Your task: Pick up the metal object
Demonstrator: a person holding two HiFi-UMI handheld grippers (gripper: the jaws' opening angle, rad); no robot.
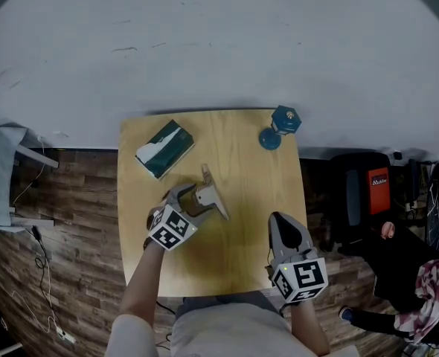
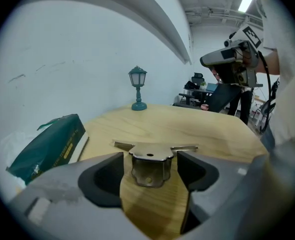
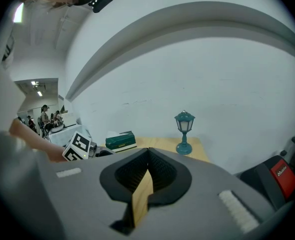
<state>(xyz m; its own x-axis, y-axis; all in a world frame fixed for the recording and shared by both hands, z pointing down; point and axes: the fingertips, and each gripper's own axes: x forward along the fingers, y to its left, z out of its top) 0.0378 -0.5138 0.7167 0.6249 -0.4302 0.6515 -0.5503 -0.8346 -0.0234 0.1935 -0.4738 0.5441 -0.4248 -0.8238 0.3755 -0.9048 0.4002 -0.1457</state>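
Your left gripper [image 1: 193,201] stood open on the table [image 1: 249,192], its two grey jaws with dark, hollowed pads spread wide. The metal object [image 2: 148,166] sat between them with a gap on either side, so neither pad pressed on it. It rested on the wood a little left of the table's middle. It was a shiny piece of bent plate: a flat top with a small hole, two narrow strips reaching out left and right, and a rounded tab with a second hole folded down toward you.

Your right gripper [image 3: 147,154] hung over the near right edge with its ribbed black pads shut together and nothing between them.

The table was a square of pale, smooth wood with a fine grain. A dark green tissue box [image 1: 164,149] lay at its far left. A small teal lantern [image 1: 280,125] with a round foot stood upright at the far right corner.
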